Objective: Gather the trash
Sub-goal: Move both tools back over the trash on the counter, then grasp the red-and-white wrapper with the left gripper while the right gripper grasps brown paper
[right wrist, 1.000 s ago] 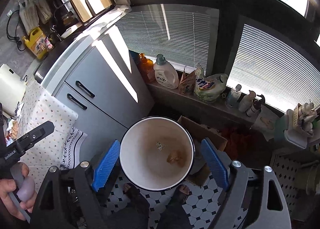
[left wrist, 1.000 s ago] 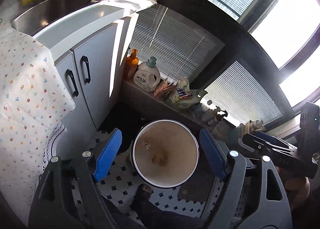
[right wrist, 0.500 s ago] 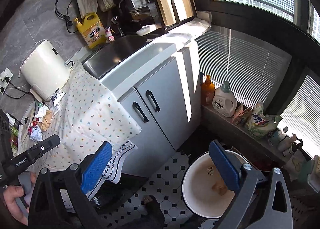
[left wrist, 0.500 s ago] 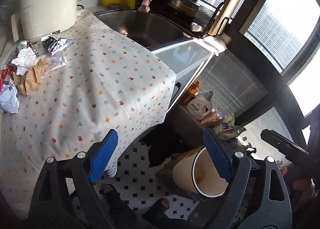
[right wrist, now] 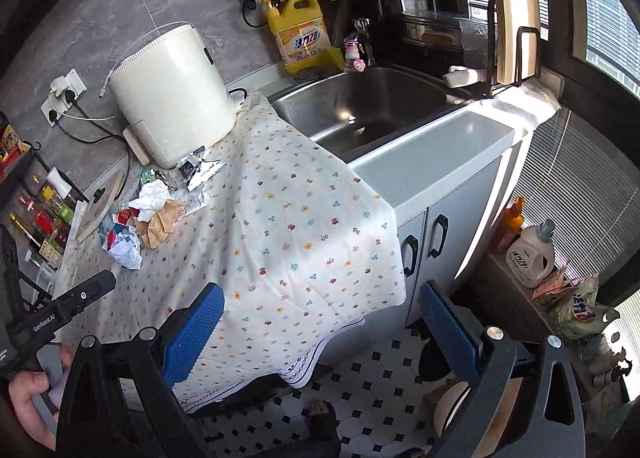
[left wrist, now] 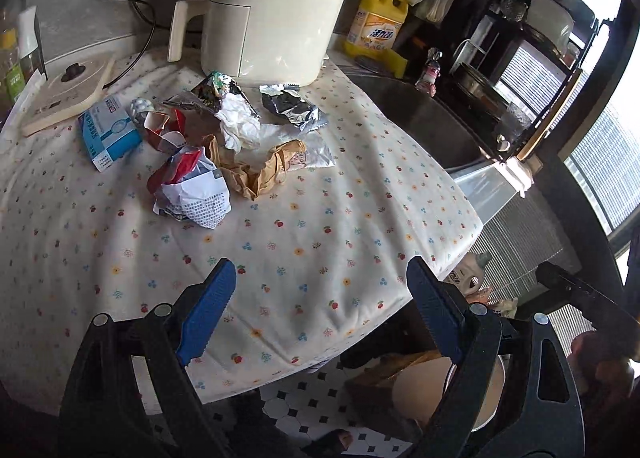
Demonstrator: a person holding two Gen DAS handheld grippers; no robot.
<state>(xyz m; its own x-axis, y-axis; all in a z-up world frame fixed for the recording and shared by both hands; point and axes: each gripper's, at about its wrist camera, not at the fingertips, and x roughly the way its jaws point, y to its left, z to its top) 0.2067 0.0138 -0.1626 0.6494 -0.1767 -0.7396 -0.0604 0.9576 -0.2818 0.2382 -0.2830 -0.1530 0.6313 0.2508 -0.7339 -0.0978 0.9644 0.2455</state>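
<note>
With both tongs spread open and empty, the left gripper (left wrist: 316, 312) should reach for the crumpled paper (left wrist: 192, 192), nearest the table (left wrist: 320, 242) front edge. The right gripper (right wrist: 320, 332) hovers near the bin (left wrist: 420, 390) below.

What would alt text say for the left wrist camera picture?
A pile of crumpled trash lies on a flower-print tablecloth before a cream appliance. The open left gripper hovers empty in front of the pile, with a sink at right.
</note>
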